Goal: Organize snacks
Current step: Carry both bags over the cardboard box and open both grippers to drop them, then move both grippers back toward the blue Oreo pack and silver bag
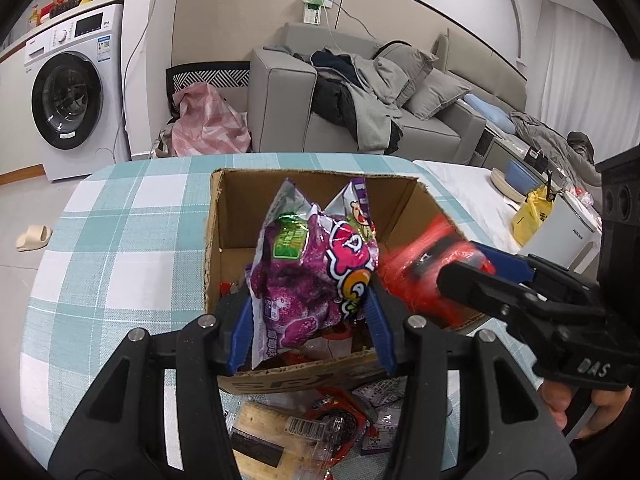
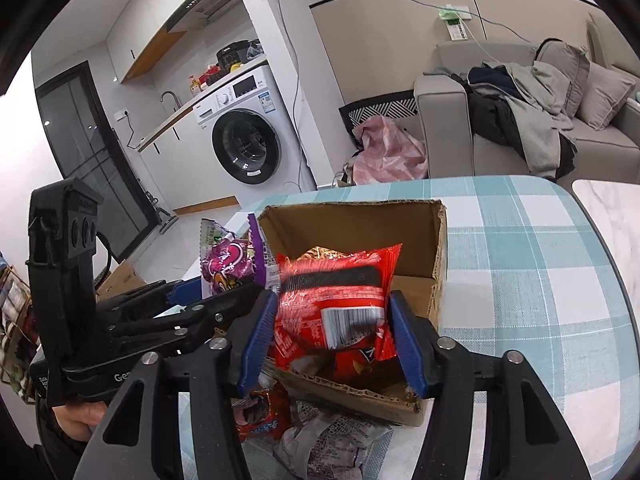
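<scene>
- snacks are being gathered at an open cardboard box that stands on a table under a teal and white checked cloth.
- the box sits near the table's front edge, and its inside already holds some red and dark wrappers, though their details are hard to make out.
- a purple snack bag is upright over the box's near left part, pinched between the blue pads of the left tongs, whose jaws are drawn in tight against the bag's sides.
- a red snack bag hangs over the box's near right part, blurred, between the blue pads of the right tongs; these jaws stand wider apart, the right pad looks just clear of the bag, and whether the left pad touches it cannot be told.
- a hand grips the handle of the right tongs.
- loose snack packets lie on the cloth just in front of the box: red ones, silvery ones and a tan one.
</scene>
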The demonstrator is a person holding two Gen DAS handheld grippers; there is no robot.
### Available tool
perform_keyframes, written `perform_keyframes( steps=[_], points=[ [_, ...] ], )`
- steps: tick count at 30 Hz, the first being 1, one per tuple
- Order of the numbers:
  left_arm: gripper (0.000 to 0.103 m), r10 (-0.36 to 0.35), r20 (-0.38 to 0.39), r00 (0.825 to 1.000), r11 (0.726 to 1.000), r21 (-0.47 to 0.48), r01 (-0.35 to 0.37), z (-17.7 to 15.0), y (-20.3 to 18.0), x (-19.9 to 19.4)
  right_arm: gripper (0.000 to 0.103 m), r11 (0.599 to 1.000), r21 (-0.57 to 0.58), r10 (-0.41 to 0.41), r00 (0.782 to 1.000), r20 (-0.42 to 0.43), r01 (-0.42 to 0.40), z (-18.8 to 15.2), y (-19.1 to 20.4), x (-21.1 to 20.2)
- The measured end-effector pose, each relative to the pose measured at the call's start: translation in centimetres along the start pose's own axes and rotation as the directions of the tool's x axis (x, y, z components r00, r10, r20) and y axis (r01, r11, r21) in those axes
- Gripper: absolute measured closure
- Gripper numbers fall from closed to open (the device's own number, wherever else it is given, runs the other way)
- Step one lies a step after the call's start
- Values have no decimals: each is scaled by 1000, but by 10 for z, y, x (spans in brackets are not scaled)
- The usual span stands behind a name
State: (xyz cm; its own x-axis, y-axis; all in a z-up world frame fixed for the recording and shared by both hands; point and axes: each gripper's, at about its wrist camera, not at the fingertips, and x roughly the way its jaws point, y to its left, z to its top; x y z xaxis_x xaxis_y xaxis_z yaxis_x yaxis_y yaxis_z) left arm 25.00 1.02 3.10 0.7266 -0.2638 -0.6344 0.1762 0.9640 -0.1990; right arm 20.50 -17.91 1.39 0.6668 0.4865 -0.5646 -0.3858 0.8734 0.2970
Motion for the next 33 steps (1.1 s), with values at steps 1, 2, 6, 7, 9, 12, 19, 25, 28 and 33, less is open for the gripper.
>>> perform_keyframes(
  steps=[1,2,6,7,9,12,19,25,28,33],
  points=[
    [56,1,3,1000,1000,2,-1,0,0,-2,34,1000,-10,2,1000,11,-2,0,2,-4],
    [55,1,3,1000,1000,-1,-1,-1,0,-5,31,1000,-18,0,1000,21,0,0,3,-7],
    [26,26,19,999,1000,-15,-25,-4,1,-20,11,999,-39,-21,999,50,23,-4,6,-26],
    [21,27,30,999,1000,-14,-27,-6,1,-26,10,999,-44,-30,998,48,32,-5,6,-30],
    [18,26,39,999,1000,-11,-26,-9,0,-37,4,997,-50,-64,996,55,67,-9,6,-40],
    [1,36,32,999,999,-7,-35,-15,-2,-51,0,995,-32,-95,994,57,97,-15,1,-53],
    [1,45,53,998,999,-29,-44,-33,-1,-88,0,992,-35,-123,992,16,124,-32,-3,-69],
    [1,76,57,995,997,-35,-74,-57,2,-117,0,990,-53,-134,991,-22,133,-50,-1,-76],
    [1,104,48,993,994,-38,-102,-70,3,-124,0,990,-51,-131,990,-52,128,-60,-1,-76],
    [1,111,26,993,993,-44,-110,-90,1,-129,0,989,-59,-139,985,-99,134,-80,-2,-72]
  ],
)
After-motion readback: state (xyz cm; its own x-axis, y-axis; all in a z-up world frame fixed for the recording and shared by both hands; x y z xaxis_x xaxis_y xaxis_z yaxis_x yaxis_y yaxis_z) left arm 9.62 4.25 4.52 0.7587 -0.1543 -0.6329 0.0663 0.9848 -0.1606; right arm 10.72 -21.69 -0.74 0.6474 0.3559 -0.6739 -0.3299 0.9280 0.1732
